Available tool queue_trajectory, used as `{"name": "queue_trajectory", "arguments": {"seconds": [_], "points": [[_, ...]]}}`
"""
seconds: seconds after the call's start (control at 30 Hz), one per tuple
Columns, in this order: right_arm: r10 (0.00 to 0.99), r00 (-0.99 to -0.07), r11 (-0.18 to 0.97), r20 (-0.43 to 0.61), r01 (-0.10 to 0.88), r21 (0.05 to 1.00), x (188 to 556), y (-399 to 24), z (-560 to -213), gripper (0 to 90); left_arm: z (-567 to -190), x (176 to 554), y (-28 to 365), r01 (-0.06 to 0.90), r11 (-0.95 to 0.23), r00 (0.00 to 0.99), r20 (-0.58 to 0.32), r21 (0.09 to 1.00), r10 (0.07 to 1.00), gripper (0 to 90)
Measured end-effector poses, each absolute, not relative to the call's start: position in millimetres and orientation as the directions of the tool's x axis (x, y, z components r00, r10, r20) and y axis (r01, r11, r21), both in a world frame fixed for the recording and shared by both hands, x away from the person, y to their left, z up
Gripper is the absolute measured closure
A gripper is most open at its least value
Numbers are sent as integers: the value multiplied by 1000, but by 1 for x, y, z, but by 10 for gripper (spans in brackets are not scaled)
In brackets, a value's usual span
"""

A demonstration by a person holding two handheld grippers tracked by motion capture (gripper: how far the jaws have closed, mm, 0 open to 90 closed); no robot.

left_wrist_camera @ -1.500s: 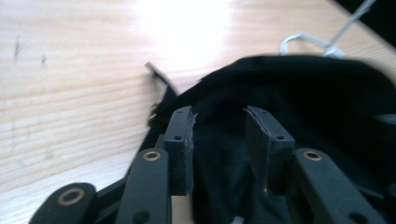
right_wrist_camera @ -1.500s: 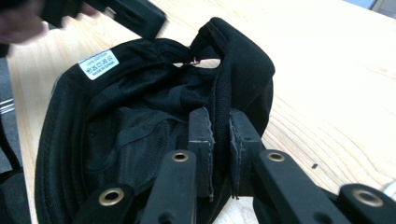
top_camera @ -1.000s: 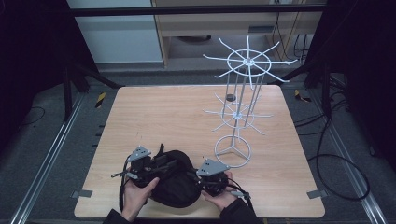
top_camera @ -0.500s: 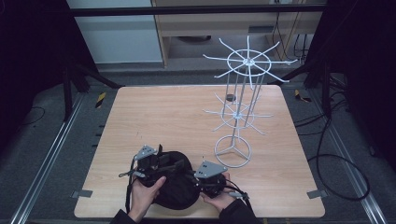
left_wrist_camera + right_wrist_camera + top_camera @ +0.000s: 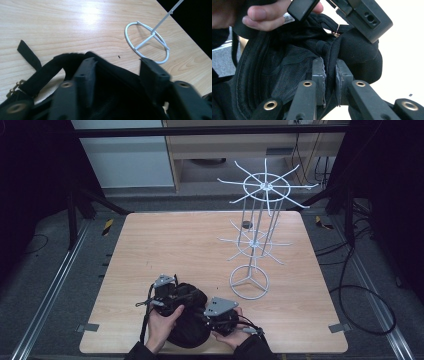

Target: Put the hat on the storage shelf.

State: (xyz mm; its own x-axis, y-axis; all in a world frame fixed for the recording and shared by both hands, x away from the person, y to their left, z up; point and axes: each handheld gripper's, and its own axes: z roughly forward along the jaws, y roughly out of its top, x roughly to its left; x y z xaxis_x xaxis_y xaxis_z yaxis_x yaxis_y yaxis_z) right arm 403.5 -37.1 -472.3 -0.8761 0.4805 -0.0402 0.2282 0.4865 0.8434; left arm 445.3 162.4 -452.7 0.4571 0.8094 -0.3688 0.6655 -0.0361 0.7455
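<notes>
Since the earlier frame the left claw (image 5: 176, 296) has shifted a little rightward over the bag (image 5: 187, 332), and its jaws have just been closing; the bag's top edge lies between them, but the left claw view does not show the pads pressing, so I record it as open around the fabric. Bag: black, soft, slumped at the near edge of the worktop (image 5: 150, 245), between the two hands. Its long axis appears to run from near-left to far-right, mouth turned up toward the left claw; the dark fabric makes this uncertain. A strap (image 5: 27, 53) trails onto the wood. Right claw (image 5: 329, 75): closed on a seam of the bag, the pads pinching the fabric.

Risk, as judged: the right claw's hold is on a thin fold and may slip if the left claw pulls before it bites. The loose strap could snag. The wire rack (image 5: 255, 245) stands near, to the right; a wide swing could tip it.
</notes>
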Motion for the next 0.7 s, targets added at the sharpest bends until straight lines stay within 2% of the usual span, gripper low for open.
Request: {"name": "queue_trajectory", "arguments": {"seconds": [0.1,0.13,0.27,0.4,0.63,0.7], "points": [[483,-875,479,-29,236,845,403,-38,-474,796,-452,446,164,675,-24,456,-391,738,800,614],[485,-874,479,-27,239,844,403,-37,-474,783,-451,446,163,674,-30,460,-387,738,799,687],[489,-872,471,-18,246,847,403,-37,-474,757,-448,444,163,661,-33,472,-380,750,796,761],[484,-875,438,20,261,860,402,-41,-471,716,-444,439,162,637,-23,487,-379,770,787,804],[460,-886,350,64,247,904,392,-63,-449,604,-428,432,166,575,-15,530,-358,818,769,826],[460,-885,333,68,243,911,392,-66,-446,606,-421,429,167,553,-8,540,-351,833,765,832]]}}
